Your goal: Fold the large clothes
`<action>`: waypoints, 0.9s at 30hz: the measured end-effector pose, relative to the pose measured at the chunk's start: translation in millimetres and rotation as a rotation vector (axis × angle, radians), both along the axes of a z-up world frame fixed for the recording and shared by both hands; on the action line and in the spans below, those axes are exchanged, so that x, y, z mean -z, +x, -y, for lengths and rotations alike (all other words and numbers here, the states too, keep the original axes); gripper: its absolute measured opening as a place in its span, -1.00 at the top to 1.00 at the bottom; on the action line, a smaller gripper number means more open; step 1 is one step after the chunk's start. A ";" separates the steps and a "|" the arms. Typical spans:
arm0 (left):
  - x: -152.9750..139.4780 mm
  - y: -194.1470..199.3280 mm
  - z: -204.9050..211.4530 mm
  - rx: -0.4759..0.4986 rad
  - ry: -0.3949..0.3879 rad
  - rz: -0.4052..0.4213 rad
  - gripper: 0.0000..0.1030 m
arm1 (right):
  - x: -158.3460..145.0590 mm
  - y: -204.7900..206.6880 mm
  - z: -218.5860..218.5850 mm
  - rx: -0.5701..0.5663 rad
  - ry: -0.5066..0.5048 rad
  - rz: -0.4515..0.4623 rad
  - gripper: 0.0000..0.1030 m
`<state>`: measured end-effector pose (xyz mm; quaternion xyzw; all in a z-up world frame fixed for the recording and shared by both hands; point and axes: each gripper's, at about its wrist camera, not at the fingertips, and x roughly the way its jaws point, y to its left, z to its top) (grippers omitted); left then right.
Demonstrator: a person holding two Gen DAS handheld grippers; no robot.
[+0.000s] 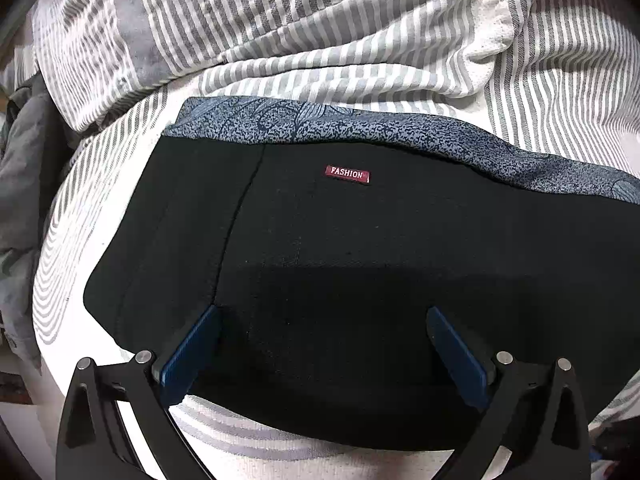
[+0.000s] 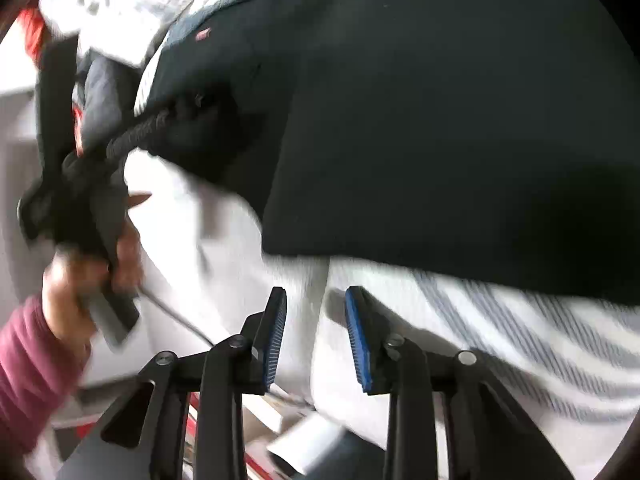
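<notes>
Both grippers are empty: the left gripper (image 1: pixel 322 314) has fingers spread wide over the folded black garment (image 1: pixel 340 260), the right gripper (image 2: pixel 316 292) half-spread beside its edge, probably squaring it.

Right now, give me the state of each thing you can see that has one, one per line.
Black garment: folded, lying flat on the bed, red label up.
Blue patterned garment: flat under the black one, edge showing.
Striped bedding: rumpled.
Left gripper: open wide over the black garment.
Right gripper: open, nothing between its fingers.
</notes>
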<state>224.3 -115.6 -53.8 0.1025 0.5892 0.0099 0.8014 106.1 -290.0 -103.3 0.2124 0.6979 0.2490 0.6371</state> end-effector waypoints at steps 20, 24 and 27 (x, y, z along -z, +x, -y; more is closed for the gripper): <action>-36.7 -7.0 151.9 0.102 -0.171 -0.046 -1.00 | -75.1 57.1 196.4 0.272 -0.619 0.198 -0.44; -12.7 -10.1 179.1 0.128 -0.135 -0.090 -1.00 | -58.1 51.1 236.5 0.269 -0.726 0.164 -0.54; 5.9 -15.4 185.8 0.137 -0.093 -0.126 -1.00 | -27.7 50.7 245.1 0.246 -0.719 0.132 -0.58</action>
